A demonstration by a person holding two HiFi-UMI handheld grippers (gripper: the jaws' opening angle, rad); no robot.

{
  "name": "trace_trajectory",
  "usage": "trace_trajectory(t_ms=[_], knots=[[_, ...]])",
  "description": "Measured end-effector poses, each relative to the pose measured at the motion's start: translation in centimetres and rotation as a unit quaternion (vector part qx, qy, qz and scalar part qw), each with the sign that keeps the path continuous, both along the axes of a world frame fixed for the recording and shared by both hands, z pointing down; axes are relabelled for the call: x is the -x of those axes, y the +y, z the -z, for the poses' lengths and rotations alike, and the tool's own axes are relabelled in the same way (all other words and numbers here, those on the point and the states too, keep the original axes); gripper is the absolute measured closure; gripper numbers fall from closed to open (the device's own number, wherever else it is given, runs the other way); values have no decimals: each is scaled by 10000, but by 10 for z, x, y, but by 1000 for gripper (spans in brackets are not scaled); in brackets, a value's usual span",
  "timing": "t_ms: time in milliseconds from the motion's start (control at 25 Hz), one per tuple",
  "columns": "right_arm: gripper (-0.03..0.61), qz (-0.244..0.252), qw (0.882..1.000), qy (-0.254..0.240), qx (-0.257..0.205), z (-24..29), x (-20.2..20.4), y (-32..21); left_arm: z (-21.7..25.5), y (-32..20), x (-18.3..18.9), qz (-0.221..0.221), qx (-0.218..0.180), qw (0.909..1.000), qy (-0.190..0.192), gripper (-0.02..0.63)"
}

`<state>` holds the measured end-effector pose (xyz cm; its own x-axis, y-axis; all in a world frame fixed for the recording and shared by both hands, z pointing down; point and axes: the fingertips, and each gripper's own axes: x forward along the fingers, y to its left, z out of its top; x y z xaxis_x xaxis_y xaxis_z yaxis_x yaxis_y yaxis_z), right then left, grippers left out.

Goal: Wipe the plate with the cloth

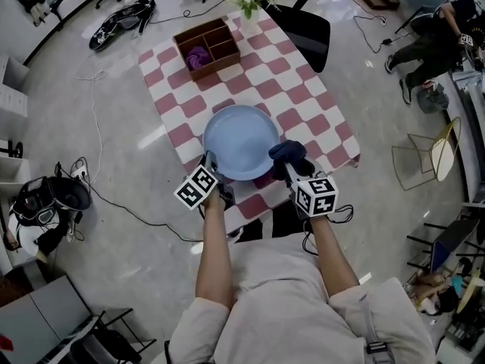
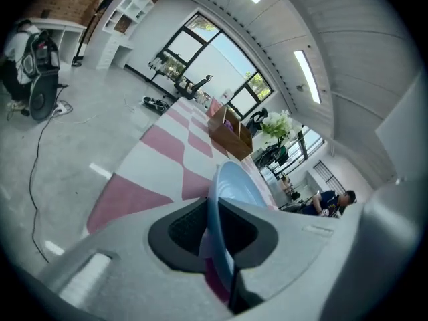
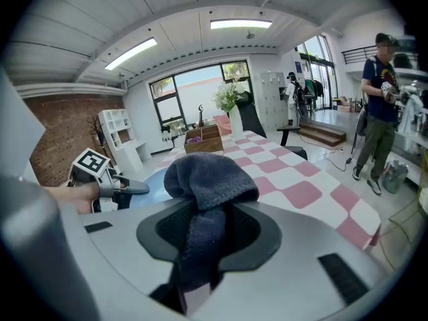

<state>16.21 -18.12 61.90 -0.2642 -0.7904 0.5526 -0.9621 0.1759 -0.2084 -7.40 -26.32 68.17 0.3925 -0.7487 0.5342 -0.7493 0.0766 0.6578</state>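
Centre frame: L gripper (image 1: 210, 162) clamped on blue plate (image 1: 241, 141) rim. R gripper (image 1: 288, 170) pinching dark cloth (image 1: 289, 151) at plate's right edge. Pink-white checked table (image 1: 299, 89).

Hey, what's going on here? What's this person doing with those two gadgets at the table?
A person stands at a checkered table with a two-jaw gripper in each hand. The left gripper is clamped on the near rim of a light blue plate, apparently steadying it. The right gripper grips a bunched dark blue cloth, which is at the plate's near right edge. It looks like a wipe of the plate, though whether the cloth touches it is hard to tell.
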Motion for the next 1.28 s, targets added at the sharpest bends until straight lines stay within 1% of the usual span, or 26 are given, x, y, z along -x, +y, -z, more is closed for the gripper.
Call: trace_trajectory(t_ms=[80,120,200,320,400,480,560,640,720,800,880,960,1000,1120,1280], knots=[[457,-36,10000,61,-11,4,-11,6,-6,-3,-7,191,101,9995,238,577],[457,-55,9999,113,-3,6,-16,7,-9,-3,-8,268,165,9992,249,577],[457,-92,9998,171,19,7,-21,10,-16,0,-8,297,291,9991,100,577],[457,-23,9998,212,55,6,-21,9,-20,1,-10,96,368,9991,-173,577],[457,116,9997,216,81,4,-18,8,-20,0,-13,-26,376,9988,-316,557],[457,320,9991,268,111,2,-15,8,-20,1,-10,18,388,9982,-460,540],[457,494,9982,327,130,3,-14,12,-18,4,0,120,347,9967,-724,528],[457,594,9976,334,91,9,-16,14,-9,8,10,194,223,9948,-976,508],[457,659,9973,316,24,16,-20,16,8,17,16,247,5,9923,-1214,503],[457,668,9975,241,-27,19,-22,17,27,33,15,191,-257,9888,-1460,503],[457,662,9977,100,-75,21,-21,16,43,52,6,63,-479,9847,-1676,503],[457,766,9970,-5,-118,24,-15,17,58,71,-8,-45,-682,9817,-1778,507],[457,860,9962,-26,-133,25,-10,20,64,81,-15,-88,-771,9806,-1800,520],[457,1152,9932,-19,-155,28,3,37,80,112,-32,-250,-989,9770,-1871,593],[457,1263,9917,-54,-237,34,4,60,96,146,-56,-488,-1221,9713,-1982,603]])
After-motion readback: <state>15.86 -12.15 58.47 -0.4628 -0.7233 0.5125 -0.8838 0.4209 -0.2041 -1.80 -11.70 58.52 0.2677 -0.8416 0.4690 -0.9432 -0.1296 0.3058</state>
